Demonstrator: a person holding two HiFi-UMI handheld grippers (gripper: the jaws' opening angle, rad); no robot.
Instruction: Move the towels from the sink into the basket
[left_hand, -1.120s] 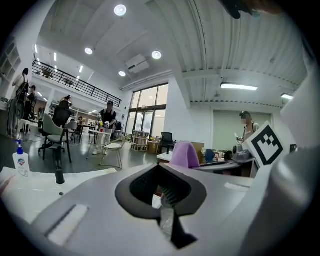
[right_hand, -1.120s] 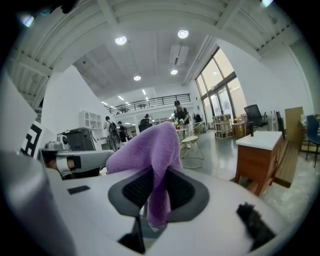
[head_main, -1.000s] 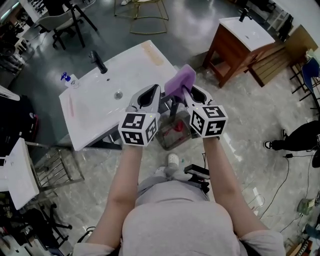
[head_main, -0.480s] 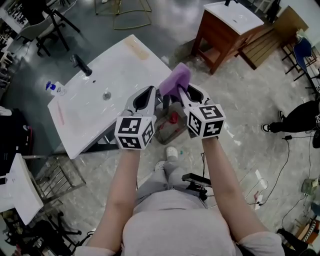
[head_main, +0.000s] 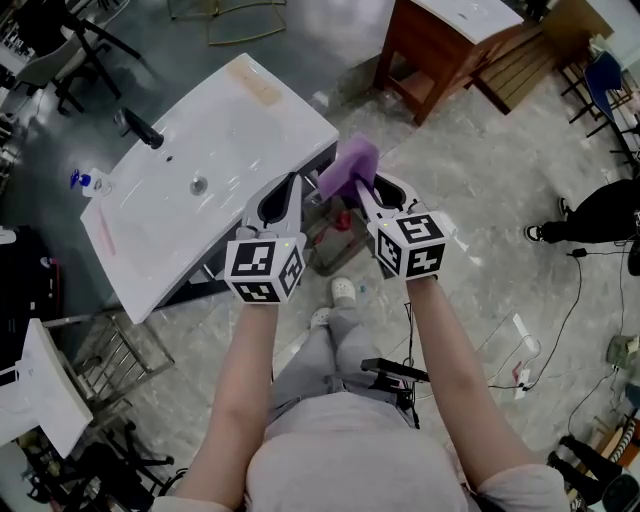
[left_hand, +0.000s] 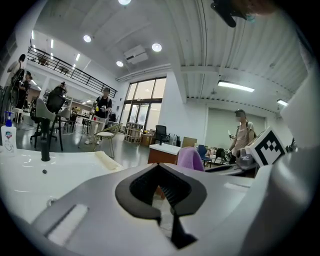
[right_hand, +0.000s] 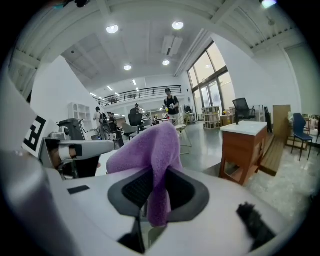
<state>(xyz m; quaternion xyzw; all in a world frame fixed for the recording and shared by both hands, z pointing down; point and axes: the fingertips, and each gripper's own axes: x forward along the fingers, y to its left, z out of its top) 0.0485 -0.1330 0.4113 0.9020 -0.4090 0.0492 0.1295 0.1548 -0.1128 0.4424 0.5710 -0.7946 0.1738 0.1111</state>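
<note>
Beside the white sink (head_main: 225, 115), our left gripper (head_main: 291, 182) hangs with its jaws closed on nothing. The basket (head_main: 328, 250) sits on the floor below, between both grippers. The purple towel (head_main: 347, 168) is pinched in our right gripper (head_main: 362, 186), in the air above the basket (not yet in it). We judge it best to lower it well inside the rim before letting go. The towel's long axis follows the gripper's line, with the bunched end pointing up and away from us and a short tail drooping between the jaws.
</note>
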